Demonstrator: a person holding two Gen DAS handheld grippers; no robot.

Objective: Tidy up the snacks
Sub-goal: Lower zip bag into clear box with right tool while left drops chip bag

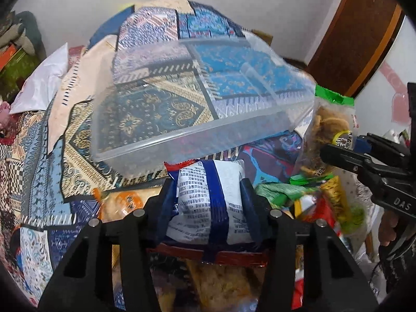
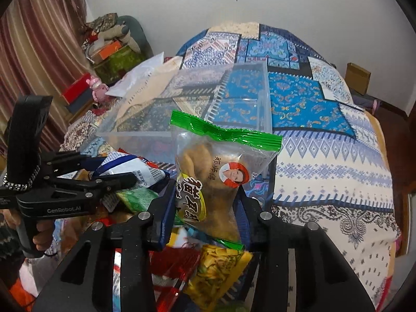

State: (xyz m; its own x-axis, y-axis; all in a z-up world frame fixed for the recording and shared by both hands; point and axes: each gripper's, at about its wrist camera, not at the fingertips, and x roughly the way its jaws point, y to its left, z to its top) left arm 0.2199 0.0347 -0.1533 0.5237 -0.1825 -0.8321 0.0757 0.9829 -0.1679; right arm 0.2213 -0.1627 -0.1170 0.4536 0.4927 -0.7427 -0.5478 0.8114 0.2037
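Note:
My left gripper point(image 1: 208, 197) is shut on a white and blue snack packet point(image 1: 208, 202), held just before the near wall of a clear plastic bin point(image 1: 182, 135). The left gripper also shows in the right wrist view point(image 2: 122, 171) with the packet point(image 2: 140, 174). My right gripper point(image 2: 205, 202) is shut on a clear bag of brown fried snacks with a green top point(image 2: 210, 176), lifted above the snack pile. That bag point(image 1: 327, 130) and the right gripper point(image 1: 338, 156) show at the right of the left wrist view. The bin point(image 2: 187, 109) looks empty.
A pile of loose snack packets point(image 2: 213, 267) lies on the bed below both grippers, with green and red ones point(image 1: 306, 197). The patterned blue bedspread point(image 2: 325, 156) spreads beyond the bin. A white bag point(image 1: 39, 83) lies at the left. Boxes and clutter point(image 2: 109, 52) stand by the curtain.

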